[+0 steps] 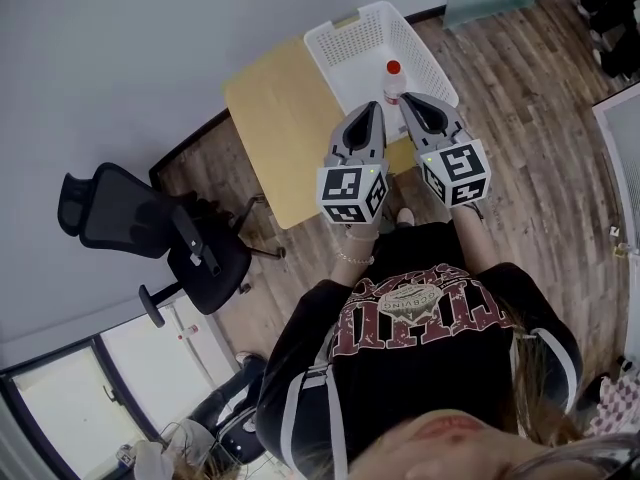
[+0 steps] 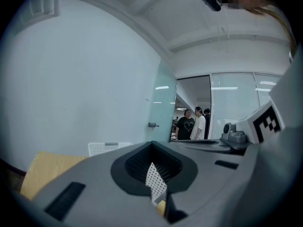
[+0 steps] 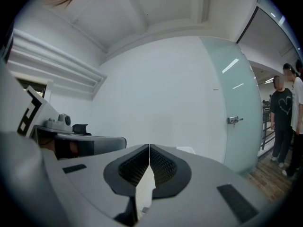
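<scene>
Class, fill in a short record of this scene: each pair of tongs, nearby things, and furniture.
Table: light wood
Chair: black, left of the table
Basket: white, on the table
Bottle: red cap, upright in the basket
Left tongs: shut, empty, over the basket's near edge
Right tongs: shut, empty, close to the bottle
</scene>
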`<action>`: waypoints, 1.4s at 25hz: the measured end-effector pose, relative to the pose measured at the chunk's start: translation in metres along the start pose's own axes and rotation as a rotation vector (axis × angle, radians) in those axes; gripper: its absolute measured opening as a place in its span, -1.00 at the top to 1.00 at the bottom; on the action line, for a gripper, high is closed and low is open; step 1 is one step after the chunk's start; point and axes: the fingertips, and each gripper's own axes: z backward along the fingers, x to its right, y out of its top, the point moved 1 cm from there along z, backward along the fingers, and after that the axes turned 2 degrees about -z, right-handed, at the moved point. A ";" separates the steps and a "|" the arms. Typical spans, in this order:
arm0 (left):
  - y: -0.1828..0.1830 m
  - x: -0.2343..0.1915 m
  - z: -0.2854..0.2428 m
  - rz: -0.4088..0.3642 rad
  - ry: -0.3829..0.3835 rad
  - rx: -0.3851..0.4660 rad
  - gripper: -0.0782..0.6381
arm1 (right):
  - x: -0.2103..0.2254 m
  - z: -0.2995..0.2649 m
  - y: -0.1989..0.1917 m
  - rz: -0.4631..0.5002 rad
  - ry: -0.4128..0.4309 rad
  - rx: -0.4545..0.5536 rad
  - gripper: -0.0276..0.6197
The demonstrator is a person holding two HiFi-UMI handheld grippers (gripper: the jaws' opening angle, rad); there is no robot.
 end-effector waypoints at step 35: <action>-0.011 -0.063 -0.078 0.015 -0.146 -0.072 0.65 | 0.040 -0.085 -0.014 -0.033 -0.152 -0.059 0.85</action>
